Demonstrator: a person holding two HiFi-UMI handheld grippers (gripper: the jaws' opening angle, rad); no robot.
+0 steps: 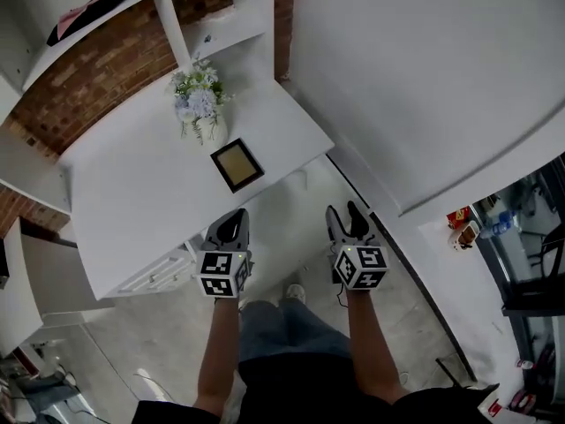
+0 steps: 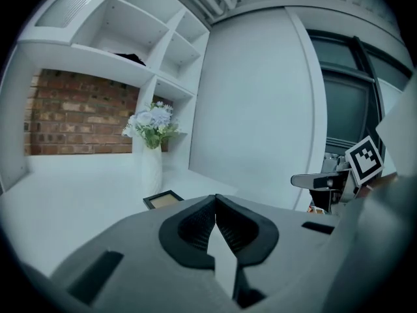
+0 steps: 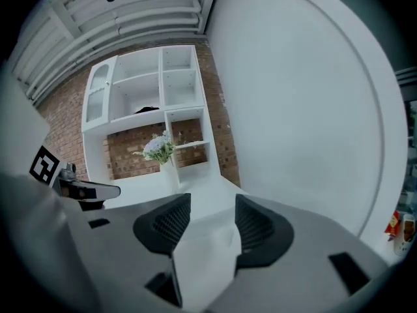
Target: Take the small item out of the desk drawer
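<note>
The white desk stands ahead of me, and its drawer fronts show below the near edge, closed. No small item is in sight. My left gripper hovers just off the desk's near edge, to the right of the drawers. Its jaws meet at the tips with nothing between them. My right gripper hangs over the floor to the right of the desk. It is open and empty. Both point toward the desk and the shelving behind it.
A white vase of flowers and a dark picture frame stand on the desk top. White shelves on a brick wall rise behind it. A large white wall panel runs along the right. My legs are below.
</note>
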